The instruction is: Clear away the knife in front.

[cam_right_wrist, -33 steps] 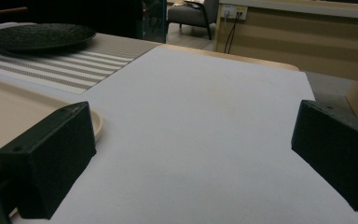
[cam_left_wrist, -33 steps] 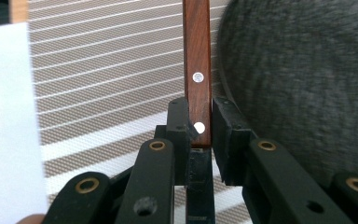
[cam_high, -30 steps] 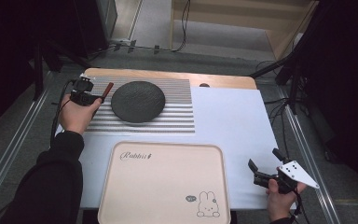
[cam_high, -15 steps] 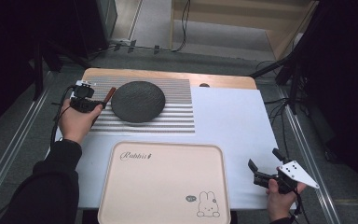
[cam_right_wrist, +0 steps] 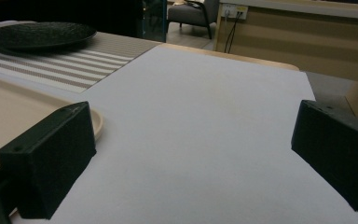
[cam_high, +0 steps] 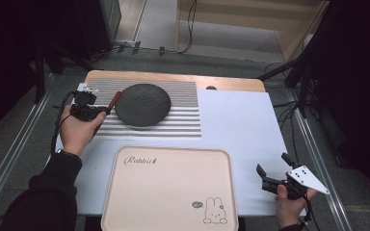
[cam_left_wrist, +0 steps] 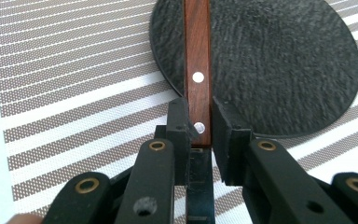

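Observation:
My left gripper is shut on a brown wooden handle with two silver rivets. The handle reaches out over the left rim of a black round plate; its far end is cut off, so I cannot tell what tool it is. The plate lies on a striped placemat. At the table's near right, my right gripper is open above the white sheet, with nothing between its jaws.
A beige tray with a rabbit drawing lies at the near middle of the table. Metal rails run along both sides of the table. Cables and a wooden cabinet stand beyond the far edge.
My left hand has drawn the gripper and the wooden handle a little toward the near side, beside the plate's left rim. The right gripper has stayed in place.

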`<state>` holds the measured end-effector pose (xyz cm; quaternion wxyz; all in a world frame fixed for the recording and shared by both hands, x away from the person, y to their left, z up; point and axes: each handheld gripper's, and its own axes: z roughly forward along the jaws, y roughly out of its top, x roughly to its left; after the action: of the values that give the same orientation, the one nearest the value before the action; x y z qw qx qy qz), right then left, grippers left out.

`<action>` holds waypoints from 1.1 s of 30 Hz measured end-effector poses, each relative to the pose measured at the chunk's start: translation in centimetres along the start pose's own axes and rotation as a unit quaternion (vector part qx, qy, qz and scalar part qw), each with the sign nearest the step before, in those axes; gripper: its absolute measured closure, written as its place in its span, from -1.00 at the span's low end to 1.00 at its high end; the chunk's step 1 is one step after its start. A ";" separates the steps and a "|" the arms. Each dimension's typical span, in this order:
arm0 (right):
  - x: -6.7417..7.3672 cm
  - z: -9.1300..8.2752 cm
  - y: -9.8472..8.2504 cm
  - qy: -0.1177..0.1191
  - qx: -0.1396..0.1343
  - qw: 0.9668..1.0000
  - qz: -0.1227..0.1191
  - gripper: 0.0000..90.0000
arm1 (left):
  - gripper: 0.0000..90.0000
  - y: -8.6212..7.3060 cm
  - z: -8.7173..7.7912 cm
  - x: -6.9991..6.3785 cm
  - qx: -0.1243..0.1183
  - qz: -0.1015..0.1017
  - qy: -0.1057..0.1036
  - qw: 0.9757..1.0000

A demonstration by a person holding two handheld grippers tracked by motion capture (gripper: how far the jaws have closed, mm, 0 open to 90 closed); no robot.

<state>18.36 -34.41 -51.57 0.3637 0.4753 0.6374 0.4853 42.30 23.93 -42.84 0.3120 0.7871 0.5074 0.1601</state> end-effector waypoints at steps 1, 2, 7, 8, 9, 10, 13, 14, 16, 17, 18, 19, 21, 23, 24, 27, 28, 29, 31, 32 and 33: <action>0.0 0.0 0.0 0.000 0.000 1.000 0.000 -1.00 | 0.72 -0.1 0.0 -0.2 -0.001 0.001 -0.002 1.000; 0.0 0.0 0.0 0.000 0.000 1.000 0.000 -1.00 | 0.72 -0.2 -0.1 -0.3 -0.001 0.001 -0.002 1.000; 0.0 0.0 0.0 0.000 -0.001 1.000 -0.001 -1.00 | 0.72 -0.8 -0.3 -1.0 -0.003 0.006 -0.008 1.000; 0.0 0.0 0.0 0.000 -0.001 1.000 -0.001 -1.00 | 0.72 -0.9 -0.4 -1.0 -0.004 0.004 -0.013 1.000; 0.0 0.0 0.0 0.001 -0.001 1.000 -0.001 -1.00 | 0.72 -1.1 -0.4 -1.1 -0.005 0.004 -0.016 1.000; 0.0 0.0 0.0 0.001 -0.001 1.000 -0.001 -1.00 | 0.72 -1.2 -0.5 -1.3 -0.007 0.005 -0.017 1.000; 0.0 0.0 0.0 0.001 -0.001 1.000 -0.001 -1.00 | 0.72 -1.6 -0.7 -1.7 -0.008 0.009 -0.021 1.000; 0.0 0.0 0.0 0.001 0.000 1.000 0.000 -1.00 | 0.72 -1.7 -0.8 -1.8 -0.010 0.010 -0.021 1.000; 0.0 0.0 0.0 0.001 -0.001 1.000 -0.002 -1.00 | 0.72 -2.0 -1.0 -2.1 -0.010 0.011 -0.024 1.000; 0.0 0.0 0.0 0.001 -0.001 1.000 -0.003 -1.00 | 0.72 -2.2 -1.0 -2.2 -0.010 0.013 -0.025 1.000; 0.0 0.0 0.0 0.001 0.000 1.000 -0.001 -1.00 | 0.72 -2.3 -1.0 -2.3 -0.009 0.015 -0.024 1.000; 0.0 0.0 0.0 0.001 0.000 1.000 -0.001 -1.00 | 0.72 -2.5 -1.1 -2.4 -0.009 0.015 -0.024 1.000; 0.0 0.0 0.0 0.001 0.000 1.000 -0.002 -1.00 | 0.72 -2.8 -1.2 -2.6 -0.009 0.016 -0.026 0.999; 0.0 -0.1 0.0 0.001 0.000 1.000 -0.001 -1.00 | 0.72 -3.1 -1.3 -2.8 -0.010 0.018 -0.029 0.999; 0.0 0.0 0.0 0.001 -0.001 1.000 -0.002 -1.00 | 0.72 -3.3 -1.4 -2.9 -0.012 0.018 -0.030 0.999; 0.0 0.0 0.0 0.001 0.000 1.000 -0.002 -1.00 | 0.72 -3.7 -1.7 -3.4 -0.013 0.022 -0.036 0.999; 0.0 0.0 0.0 0.001 0.000 1.000 -0.003 -1.00 | 0.72 -3.8 -1.8 -3.5 -0.014 0.022 -0.037 0.999; 0.0 0.0 0.0 0.001 0.000 1.000 -0.003 -1.00 | 0.72 -3.9 -1.9 -3.7 -0.014 0.024 -0.039 0.999; 0.0 0.0 0.0 0.001 0.000 1.000 -0.003 -1.00 | 0.72 -4.1 -2.1 -4.0 -0.017 0.025 -0.043 0.999; 0.0 0.0 0.0 0.001 0.000 1.000 -0.003 -1.00 | 0.72 -4.2 -2.2 -4.1 -0.017 0.027 -0.045 0.998; 0.0 0.0 0.0 0.001 -0.001 1.000 -0.003 -1.00 | 0.72 -4.3 -2.4 -4.3 -0.019 0.028 -0.047 0.998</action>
<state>18.32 -34.40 -51.57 0.3651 0.4727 0.6389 0.4847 36.09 22.08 -43.60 0.3455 0.8015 0.4671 0.1414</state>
